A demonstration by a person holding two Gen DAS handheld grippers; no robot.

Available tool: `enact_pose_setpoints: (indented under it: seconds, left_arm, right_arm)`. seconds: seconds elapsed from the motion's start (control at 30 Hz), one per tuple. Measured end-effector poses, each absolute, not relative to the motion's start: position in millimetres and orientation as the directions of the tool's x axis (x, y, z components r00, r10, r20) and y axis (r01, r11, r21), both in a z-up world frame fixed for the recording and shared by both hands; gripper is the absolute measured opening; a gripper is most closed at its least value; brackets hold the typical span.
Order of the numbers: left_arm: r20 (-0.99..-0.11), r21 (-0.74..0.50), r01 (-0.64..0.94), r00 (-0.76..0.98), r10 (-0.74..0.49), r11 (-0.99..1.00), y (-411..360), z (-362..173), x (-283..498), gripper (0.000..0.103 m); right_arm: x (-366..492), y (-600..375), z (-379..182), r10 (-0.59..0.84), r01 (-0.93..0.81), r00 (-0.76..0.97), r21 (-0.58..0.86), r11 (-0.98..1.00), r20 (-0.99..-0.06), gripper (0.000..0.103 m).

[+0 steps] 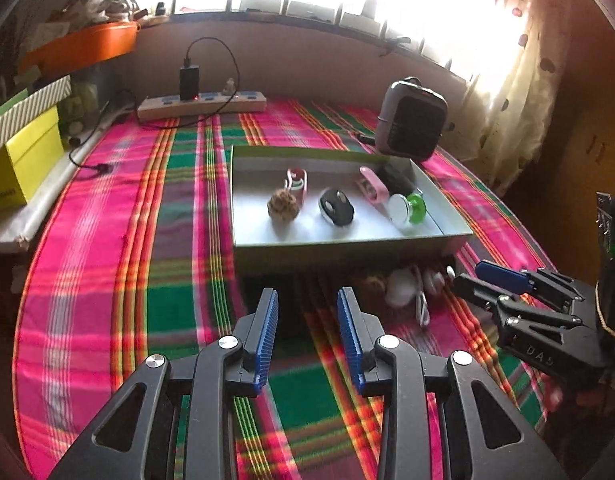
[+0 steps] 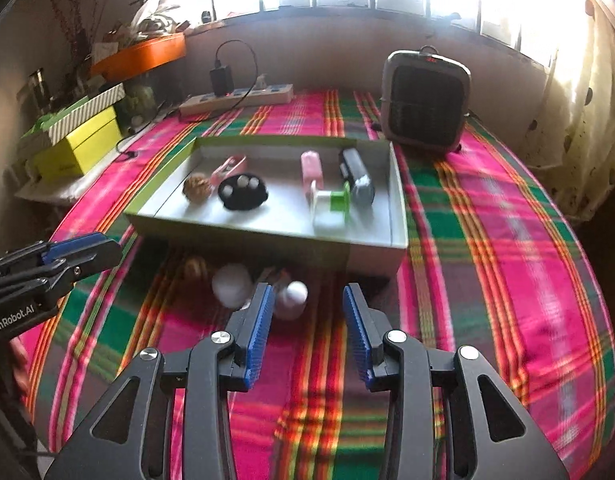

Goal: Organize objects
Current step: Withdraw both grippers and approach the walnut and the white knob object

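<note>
Left gripper point(image 1: 307, 312): angled down over plaid cloth point(image 1: 107, 264), short of tray point(image 1: 347, 254); jaws partly apart, nothing between pads. Right gripper point(image 2: 309, 308): same downward tilt, beside left one, near tray front wall; jaws partly apart, empty. Inside tray: brown ball point(image 1: 282, 206), black mouse point(image 1: 336, 207), pink clip point(image 1: 372, 189). White items point(image 2: 232, 284) blurred, on cloth just before tray front wall.

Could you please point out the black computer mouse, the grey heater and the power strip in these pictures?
black computer mouse point(image 1: 336, 207): left wrist view, on its top shell.
grey heater point(image 2: 426, 100): right wrist view, on its dark front grille.
power strip point(image 1: 203, 105): left wrist view, on its long body.
</note>
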State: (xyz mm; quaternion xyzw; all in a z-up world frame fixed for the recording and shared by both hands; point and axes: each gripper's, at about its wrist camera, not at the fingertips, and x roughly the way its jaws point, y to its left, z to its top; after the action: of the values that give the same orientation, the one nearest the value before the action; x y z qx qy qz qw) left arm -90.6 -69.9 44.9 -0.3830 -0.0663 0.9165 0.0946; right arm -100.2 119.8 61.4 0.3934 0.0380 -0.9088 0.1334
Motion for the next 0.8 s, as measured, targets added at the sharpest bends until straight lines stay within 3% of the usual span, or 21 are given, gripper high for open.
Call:
enact_pose_setpoints:
  seconds: [0.07,0.8]
  left_arm:
    - [-0.694,-0.195,-0.126,-0.684,0.227,-0.973,-70,44,-89,0.029]
    - [-0.729,-0.216,-0.18,-0.625,0.281,-0.96,-42,33,-114,0.033]
  right_arm:
    - [-96,119,56,-0.218,0.28,-0.647,0.038,-0.959,-0.731,0.047]
    - [-126,117,37,-0.254,0.323,-0.585,0.066,-0.944,-0.77,0.052]
